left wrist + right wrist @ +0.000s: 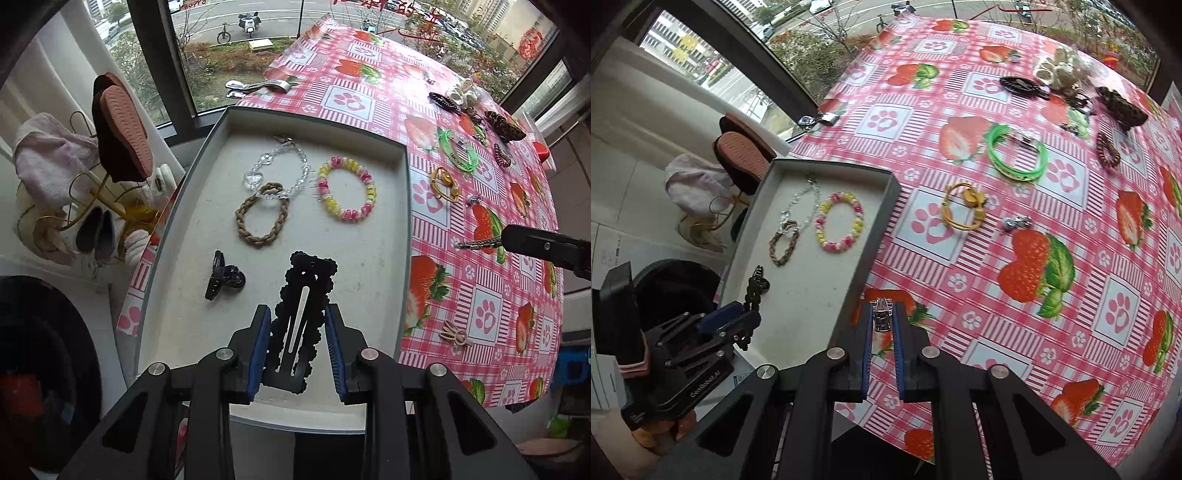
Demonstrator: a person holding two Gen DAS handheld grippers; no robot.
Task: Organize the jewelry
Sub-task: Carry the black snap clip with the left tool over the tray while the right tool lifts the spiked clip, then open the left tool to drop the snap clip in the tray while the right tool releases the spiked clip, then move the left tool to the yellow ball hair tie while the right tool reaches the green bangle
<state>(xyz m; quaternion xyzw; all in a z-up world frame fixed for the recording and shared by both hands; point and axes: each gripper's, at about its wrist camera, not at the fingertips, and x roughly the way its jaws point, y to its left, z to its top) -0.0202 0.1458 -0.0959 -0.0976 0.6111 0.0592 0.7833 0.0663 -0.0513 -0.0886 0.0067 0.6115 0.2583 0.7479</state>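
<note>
My left gripper is shut on a black scalloped snap hair clip and holds it over the near end of the grey tray. In the tray lie a clear crystal bracelet, a brown braided band, a yellow-pink beaded bracelet and a small black claw clip. My right gripper is shut on a small silver clip, just off the tray's right wall above the cloth. In the right wrist view the left gripper shows at lower left with its black clip.
On the strawberry tablecloth lie a green bangle, a yellow band, a silver charm, a black clip, brown hair pieces and white items. A shoe rack stands left of the table.
</note>
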